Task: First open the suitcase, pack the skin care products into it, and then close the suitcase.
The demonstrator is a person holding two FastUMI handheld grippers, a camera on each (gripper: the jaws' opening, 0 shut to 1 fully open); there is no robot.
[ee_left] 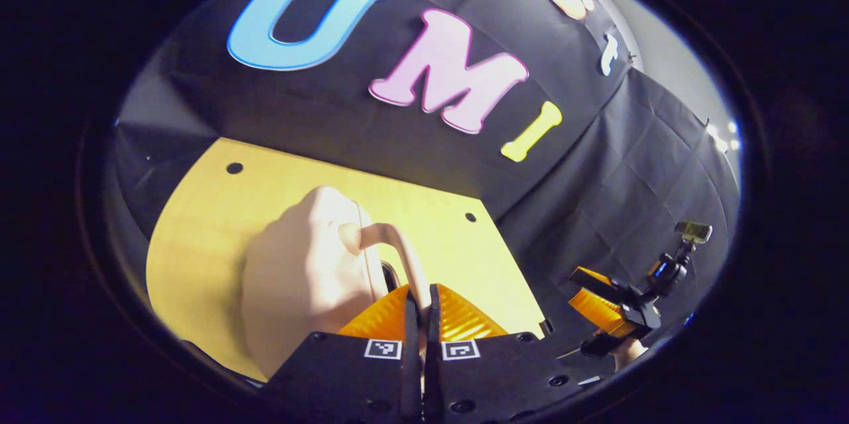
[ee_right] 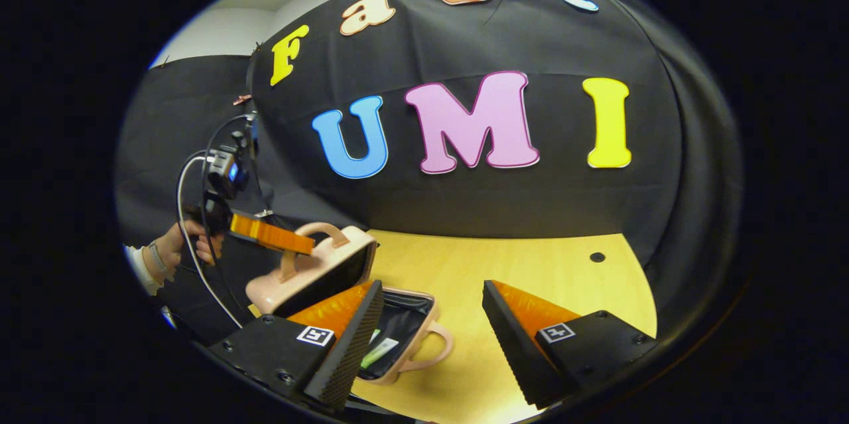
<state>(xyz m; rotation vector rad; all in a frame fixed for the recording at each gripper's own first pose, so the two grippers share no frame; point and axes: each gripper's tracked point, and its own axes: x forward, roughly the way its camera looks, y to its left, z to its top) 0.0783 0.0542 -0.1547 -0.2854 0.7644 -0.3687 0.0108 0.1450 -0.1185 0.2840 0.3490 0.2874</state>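
Note:
The pink suitcase lies open on the yellow table, its lid held partly raised. My left gripper is shut on the lid's handle; from the right gripper view, that left gripper pinches the handle from the left, held by a hand. The suitcase base shows a dark lining with a pale green tube inside. My right gripper hovers open just above and right of the base, nothing between its fingers. From the left gripper view, the right gripper is off to the right.
The table has small round holes near its far edge. Bare tabletop stretches to the right of the suitcase. Black cloth walls close in behind and at both sides. A cable hangs from the left gripper.

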